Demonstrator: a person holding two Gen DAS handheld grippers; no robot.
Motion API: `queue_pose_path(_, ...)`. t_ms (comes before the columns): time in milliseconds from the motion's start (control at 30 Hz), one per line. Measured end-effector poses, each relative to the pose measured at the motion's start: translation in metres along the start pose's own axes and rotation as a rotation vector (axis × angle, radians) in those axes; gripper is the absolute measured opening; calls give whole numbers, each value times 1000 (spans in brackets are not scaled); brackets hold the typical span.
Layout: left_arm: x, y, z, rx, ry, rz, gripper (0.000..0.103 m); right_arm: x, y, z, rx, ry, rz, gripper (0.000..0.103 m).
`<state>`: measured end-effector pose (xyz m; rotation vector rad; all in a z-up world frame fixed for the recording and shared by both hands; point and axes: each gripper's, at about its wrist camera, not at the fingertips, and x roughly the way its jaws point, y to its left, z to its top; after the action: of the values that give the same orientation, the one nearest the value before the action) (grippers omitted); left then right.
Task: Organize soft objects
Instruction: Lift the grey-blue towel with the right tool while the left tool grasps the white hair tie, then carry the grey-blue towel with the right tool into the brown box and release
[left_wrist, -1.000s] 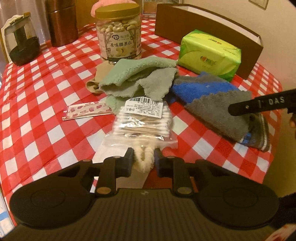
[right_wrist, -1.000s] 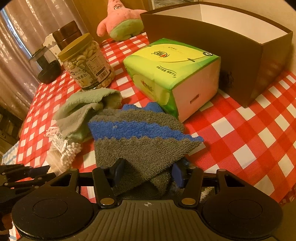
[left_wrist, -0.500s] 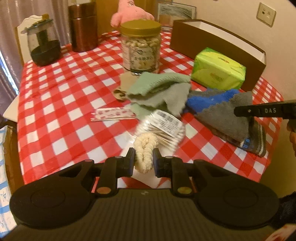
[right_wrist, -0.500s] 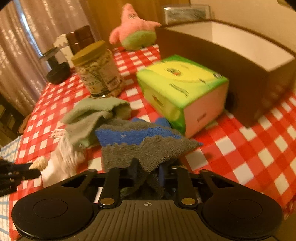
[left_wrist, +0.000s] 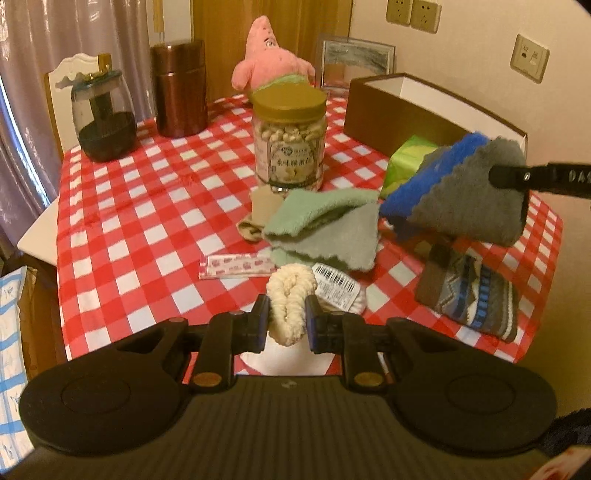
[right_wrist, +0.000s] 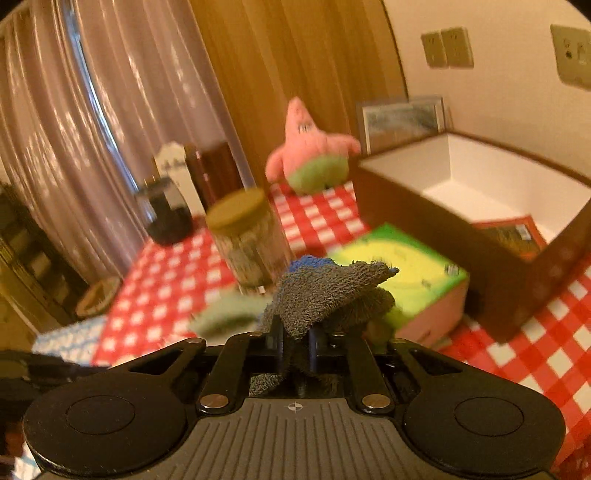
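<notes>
A round surface (left_wrist: 122, 206) covered in red-and-white checked cloth carries everything. The left gripper (left_wrist: 284, 319) has its jaws pressed on a cream knitted loop (left_wrist: 290, 299), lifted just above the near edge. Beside it lie a bag of cotton swabs (left_wrist: 338, 290) and a flat pink sachet (left_wrist: 236, 266). The right gripper (right_wrist: 295, 347) has its jaws closed narrow on a grey and blue towel (right_wrist: 325, 291), which hangs in the air above a patterned knit piece (left_wrist: 469, 299) and in front of a green tissue pack (right_wrist: 406, 273). A green cloth (left_wrist: 325, 229) lies folded in the middle, touching a beige item (left_wrist: 258, 214) behind which stands a nut jar (left_wrist: 288, 140) with a gold lid. Farther back sit a dark glass jar (left_wrist: 103, 118), a copper canister (left_wrist: 179, 88) and a pink starfish plush (right_wrist: 310, 151). An open brown box (right_wrist: 443, 206) with a white inside stands at the right; something red and printed lies in it, too blurred to name. Pale curtains (right_wrist: 92, 110), a wooden panel (right_wrist: 295, 55), a framed picture (left_wrist: 356, 61) and wall sockets (left_wrist: 412, 14) close off the room; a white chair back (left_wrist: 79, 64) shows behind the jar.
</notes>
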<state>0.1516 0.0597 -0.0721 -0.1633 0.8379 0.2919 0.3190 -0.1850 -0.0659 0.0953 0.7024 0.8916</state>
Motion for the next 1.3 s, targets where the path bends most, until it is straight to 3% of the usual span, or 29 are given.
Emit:
queue_pose_path(267,-15,-12,16,24,-29,-32,18,-43,-7,29,49,-67,11,12)
queue_pose_path(567,-20,-45,35,84,-44,-107,18,-90,-25,33,66,-26,-23,12)
queue_pose_path(900,-12,-105,61,190,-57,-229,19,-131,-62,26,108,7,-129,12)
queue_pose_path(1300,20,-192,107,260,-95,-339,19,-168,-125,48,124,-36,-244,12)
